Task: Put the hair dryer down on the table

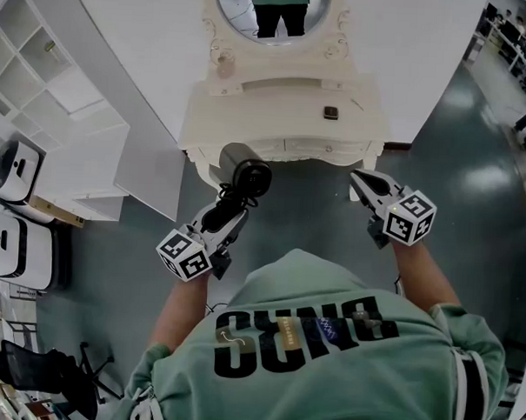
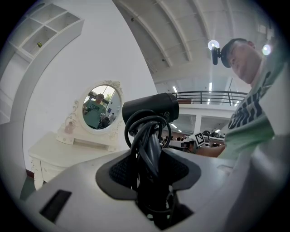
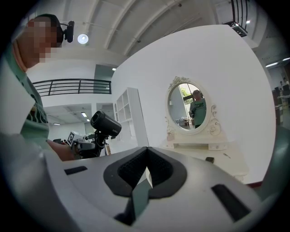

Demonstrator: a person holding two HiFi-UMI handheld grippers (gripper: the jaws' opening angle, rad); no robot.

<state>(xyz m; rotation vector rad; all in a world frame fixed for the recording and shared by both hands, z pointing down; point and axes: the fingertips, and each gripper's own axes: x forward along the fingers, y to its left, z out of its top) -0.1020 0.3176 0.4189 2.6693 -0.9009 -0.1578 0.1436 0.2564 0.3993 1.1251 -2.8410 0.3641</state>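
gripping the black hair dryer (image 1: 245,173) by its cord-wrapped handle, jaws of the left gripper (image 1: 229,214) hold it in the air near the white counter (image 1: 276,105) front edge; right gripper (image 1: 361,180) jaws are closed, empty.

Left hand-held gripper (image 1: 227,205) level, clamped on hair dryer (image 1: 245,173), right hand-held gripper (image 1: 358,178) jaws together, empty
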